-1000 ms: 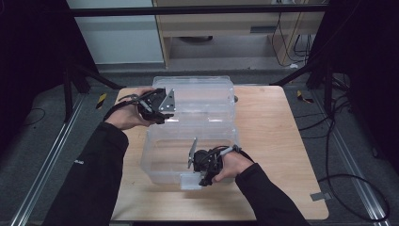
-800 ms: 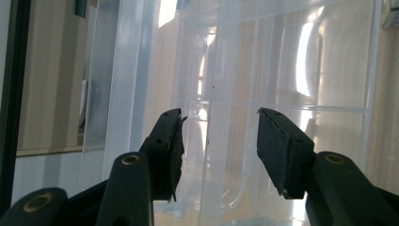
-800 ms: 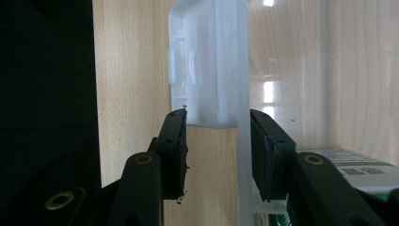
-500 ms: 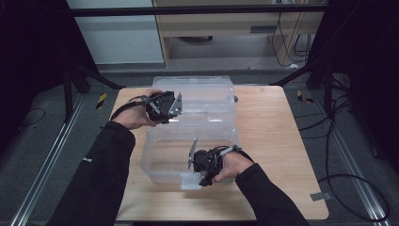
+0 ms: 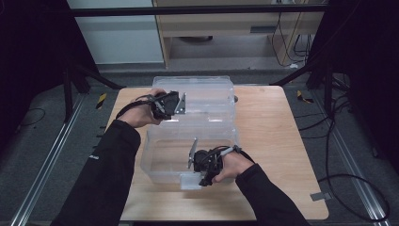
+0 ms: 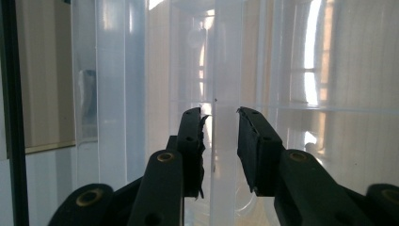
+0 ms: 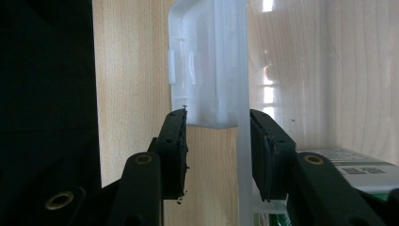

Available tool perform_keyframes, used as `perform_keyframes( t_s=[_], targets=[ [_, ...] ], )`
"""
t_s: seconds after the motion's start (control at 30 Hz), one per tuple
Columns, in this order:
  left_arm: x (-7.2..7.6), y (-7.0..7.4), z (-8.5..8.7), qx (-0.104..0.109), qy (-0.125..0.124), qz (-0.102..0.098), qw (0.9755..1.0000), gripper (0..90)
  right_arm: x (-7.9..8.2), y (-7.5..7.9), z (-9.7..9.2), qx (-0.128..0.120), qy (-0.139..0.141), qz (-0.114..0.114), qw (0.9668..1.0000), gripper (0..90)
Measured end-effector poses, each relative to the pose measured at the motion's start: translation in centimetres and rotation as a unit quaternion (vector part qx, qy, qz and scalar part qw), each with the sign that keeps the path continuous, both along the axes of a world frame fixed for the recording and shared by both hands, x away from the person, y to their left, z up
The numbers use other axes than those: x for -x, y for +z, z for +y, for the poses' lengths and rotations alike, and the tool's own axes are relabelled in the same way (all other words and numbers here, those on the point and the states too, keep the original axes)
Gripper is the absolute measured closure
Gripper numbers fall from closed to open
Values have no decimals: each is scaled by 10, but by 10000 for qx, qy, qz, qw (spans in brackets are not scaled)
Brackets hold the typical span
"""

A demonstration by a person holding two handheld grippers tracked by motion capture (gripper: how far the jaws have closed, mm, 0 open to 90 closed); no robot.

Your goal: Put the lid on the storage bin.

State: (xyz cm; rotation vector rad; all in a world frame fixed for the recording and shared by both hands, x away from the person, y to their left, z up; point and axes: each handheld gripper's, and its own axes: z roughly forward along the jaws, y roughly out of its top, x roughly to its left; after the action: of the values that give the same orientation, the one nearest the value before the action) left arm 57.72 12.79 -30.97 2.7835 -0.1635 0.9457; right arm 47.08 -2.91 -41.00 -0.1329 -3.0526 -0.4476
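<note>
1. High view: a clear plastic storage box (image 5: 188, 157) sits on the near middle of the wooden tabletop (image 5: 277, 141), with its opened lid (image 5: 202, 94) lying behind it toward the far edge.
2. The right gripper (image 5: 203, 175) sits at the box's front wall. In the right gripper view its fingers (image 7: 175, 150) are partly closed, pinching the white latch (image 7: 207, 70) and rim, probably to steady the box.
3. The left gripper (image 5: 170, 104) is at the lid's left end. In the left gripper view its fingers (image 6: 190, 150) have just been closing around a clear upright wall of the lid (image 6: 226, 94). A narrow gap shows on each side, so they do not yet seem to grip. The aim is likely to swing the lid.
4. The tabletop is pale wood, otherwise bare. Around it are grey carpet, dark frame legs, trailing cables and a light cabinet behind.
</note>
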Motion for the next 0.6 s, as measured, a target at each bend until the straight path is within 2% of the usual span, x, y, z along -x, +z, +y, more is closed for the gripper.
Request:
perform_keyframes(
  t_s=[0.07, 0.33, 0.43, 0.6],
  targets=[
    [0, -1, -1, -152, 22, -2, 9999, 721, 0, 0, 0, 25, -32, 17, 10000, 605],
    [0, -2, -4, -244, 15, 11, 9997, 762, 1, 0, 0, 27, -24, 3, 10000, 605],
    [0, -1, -6, -345, 67, 55, 9994, 774, 1, 0, -1, -10, -17, -21, 10000, 607],
    [0, 2, -8, -361, 146, 193, 9991, 797, 2, 0, 0, 22, -52, -60, 10000, 608]
  ],
)
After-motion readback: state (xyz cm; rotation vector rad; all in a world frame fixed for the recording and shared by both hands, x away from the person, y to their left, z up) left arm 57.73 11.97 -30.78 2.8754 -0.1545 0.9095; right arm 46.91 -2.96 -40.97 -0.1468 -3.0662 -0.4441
